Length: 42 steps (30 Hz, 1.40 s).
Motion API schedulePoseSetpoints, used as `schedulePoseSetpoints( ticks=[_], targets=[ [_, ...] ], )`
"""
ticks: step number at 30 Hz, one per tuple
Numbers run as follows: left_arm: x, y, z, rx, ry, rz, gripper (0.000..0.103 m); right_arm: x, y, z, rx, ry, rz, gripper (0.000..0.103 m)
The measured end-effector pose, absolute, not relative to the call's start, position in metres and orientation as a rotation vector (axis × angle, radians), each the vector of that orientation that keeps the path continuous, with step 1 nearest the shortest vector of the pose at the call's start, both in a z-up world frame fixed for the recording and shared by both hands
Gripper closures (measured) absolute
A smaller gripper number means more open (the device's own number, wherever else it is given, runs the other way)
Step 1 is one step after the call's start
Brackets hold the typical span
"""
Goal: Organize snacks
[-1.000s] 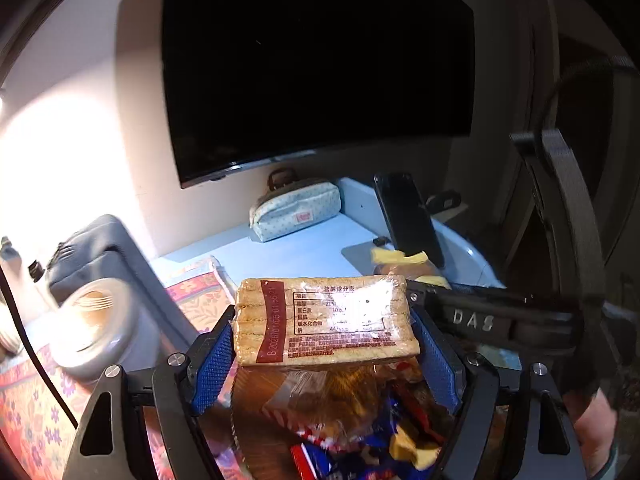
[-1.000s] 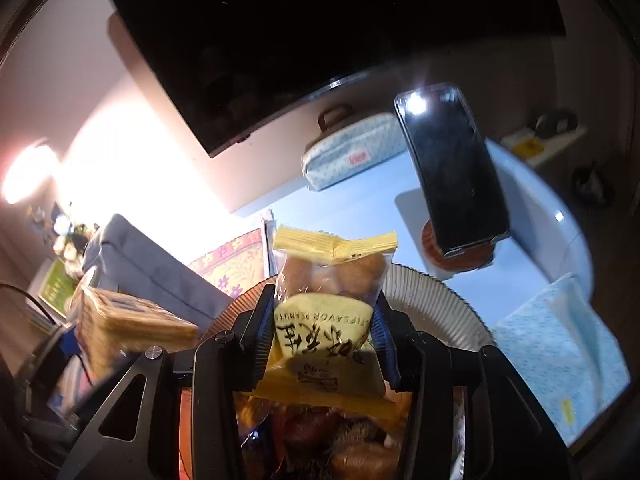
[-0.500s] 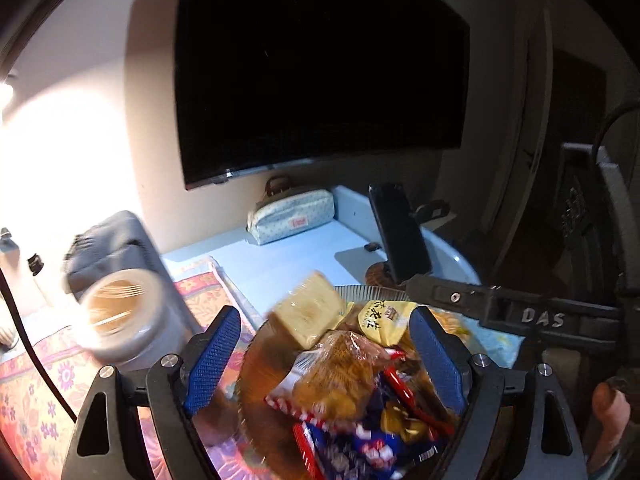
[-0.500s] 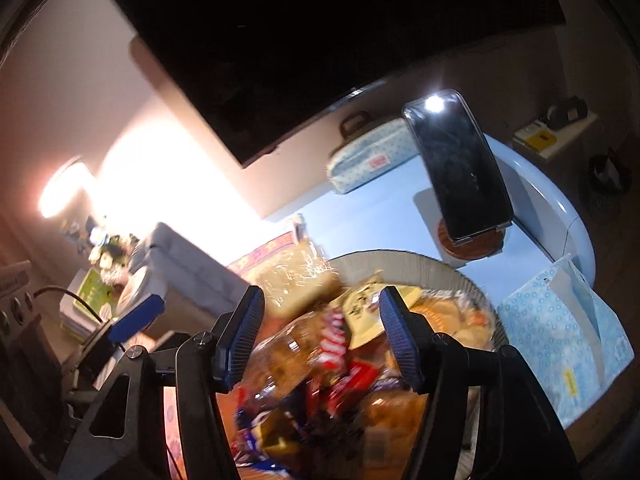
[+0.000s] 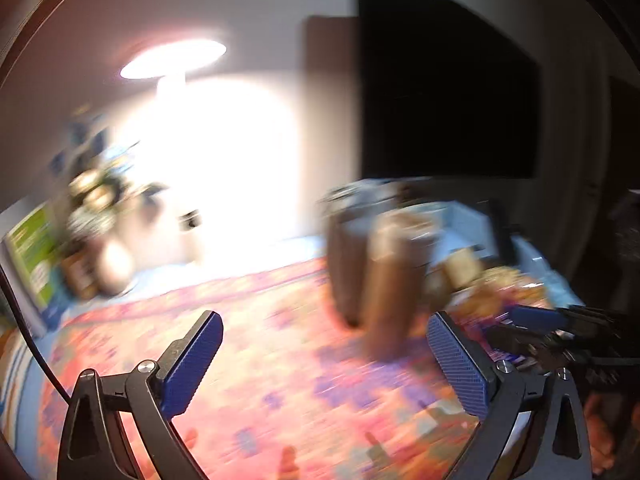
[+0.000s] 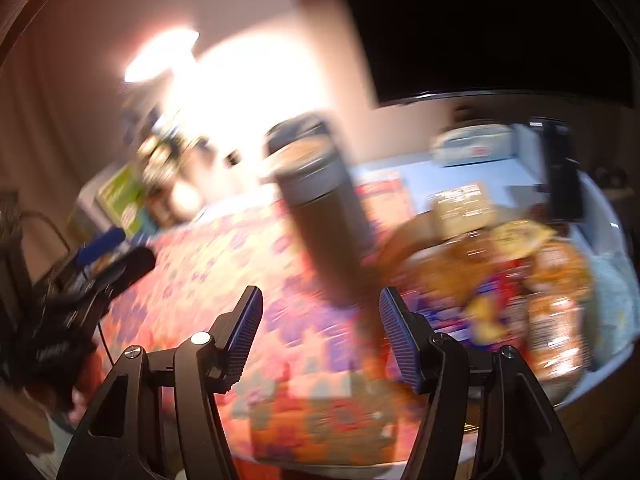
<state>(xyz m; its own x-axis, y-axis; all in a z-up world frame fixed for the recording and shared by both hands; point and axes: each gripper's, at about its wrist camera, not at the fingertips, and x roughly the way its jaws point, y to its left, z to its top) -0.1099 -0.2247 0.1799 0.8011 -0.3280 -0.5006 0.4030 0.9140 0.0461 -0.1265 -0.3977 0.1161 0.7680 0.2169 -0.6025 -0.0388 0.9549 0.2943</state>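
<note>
While both views blur, we see our left gripper [image 5: 324, 354] spread wide, its jaws having just opened further, holding nothing; our right gripper [image 6: 320, 338] is half open and empty. The snacks [image 6: 512, 280] lie right of both, beyond the brown cylinder [image 6: 328, 220].

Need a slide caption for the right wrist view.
Motion-blurred: right gripper open and empty over floral cloth, grey canister ahead, snack plate to its right.
</note>
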Motion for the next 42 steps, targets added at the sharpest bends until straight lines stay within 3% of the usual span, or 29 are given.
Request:
schedulePoseSetpoints(
  ticks=[10, 18, 30, 35, 42],
  targets=[
    [-0.090, -0.089, 0.138, 0.116, 0.551, -0.114, 0.002, -0.069, -0.262, 0.082, 0.160, 0.756, 0.257, 0.043],
    [-0.062, -0.036, 0.104, 0.054, 0.605, 0.000, 0.002, -0.019, -0.211, 0.044, 0.165, 0.830, 0.239, 0.043],
    [-0.014, -0.014, 0.047, 0.040, 0.660, 0.049, 0.002, 0.016, -0.181, 0.001, 0.043, 0.833, 0.101, 0.042],
    [0.002, -0.013, 0.037, 0.036, 0.683, 0.053, 0.002, 0.032, -0.184, -0.009, 0.018, 0.846, 0.055, 0.030],
    [0.009, -0.009, 0.026, 0.014, 0.741, 0.060, 0.002, 0.034, -0.187, -0.016, 0.025, 0.878, 0.041, 0.029]
  ],
)
